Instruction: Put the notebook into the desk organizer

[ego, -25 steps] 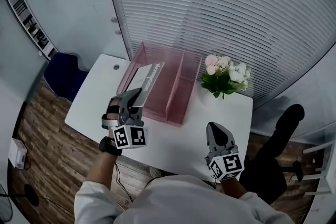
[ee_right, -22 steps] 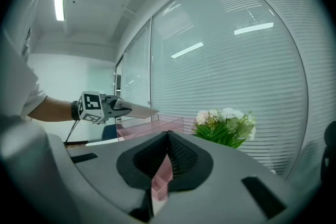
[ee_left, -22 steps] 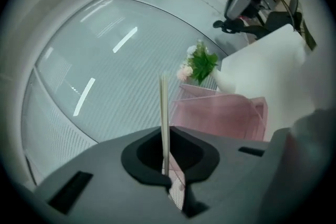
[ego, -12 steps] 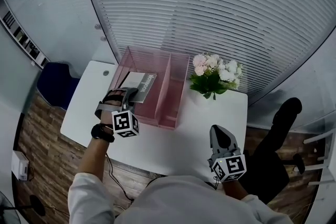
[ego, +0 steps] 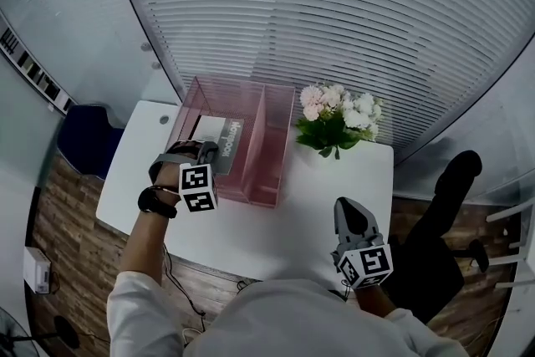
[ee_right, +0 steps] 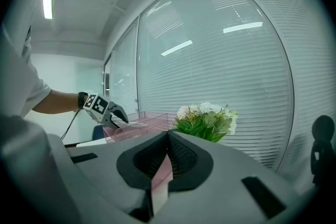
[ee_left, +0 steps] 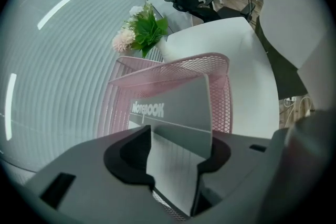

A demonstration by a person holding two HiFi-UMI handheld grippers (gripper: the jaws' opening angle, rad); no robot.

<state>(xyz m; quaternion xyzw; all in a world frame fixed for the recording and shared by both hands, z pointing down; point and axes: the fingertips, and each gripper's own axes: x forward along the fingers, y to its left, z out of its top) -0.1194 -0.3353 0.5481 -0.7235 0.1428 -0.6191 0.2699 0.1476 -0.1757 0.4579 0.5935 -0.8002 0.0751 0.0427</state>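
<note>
The grey notebook [ego: 226, 135] lies slanted in the left compartment of the pink mesh desk organizer [ego: 280, 171], its near end up at the front wall. My left gripper [ego: 209, 151] is at that front wall. Its jaws are opening, with the notebook's [ee_left: 178, 107] near end still between them; the pads stand apart from the cover. In the left gripper view the gripper [ee_left: 177, 135] looks along the notebook into the organizer [ee_left: 220, 68]. My right gripper [ego: 348, 211] hovers shut over the table's near right part, holding nothing, and from the right gripper [ee_right: 168, 136] the left gripper [ee_right: 107, 110] shows far off.
The white table [ego: 309, 205] carries a bunch of pink and white flowers [ego: 334, 117] right of the organizer. A blue chair [ego: 84, 138] stands at the left, a black chair [ego: 451, 188] at the right. Blinds close off the back.
My left gripper carried the notebook forward and down into the organizer's left compartment, and its jaws have parted. The right gripper stayed in place.
</note>
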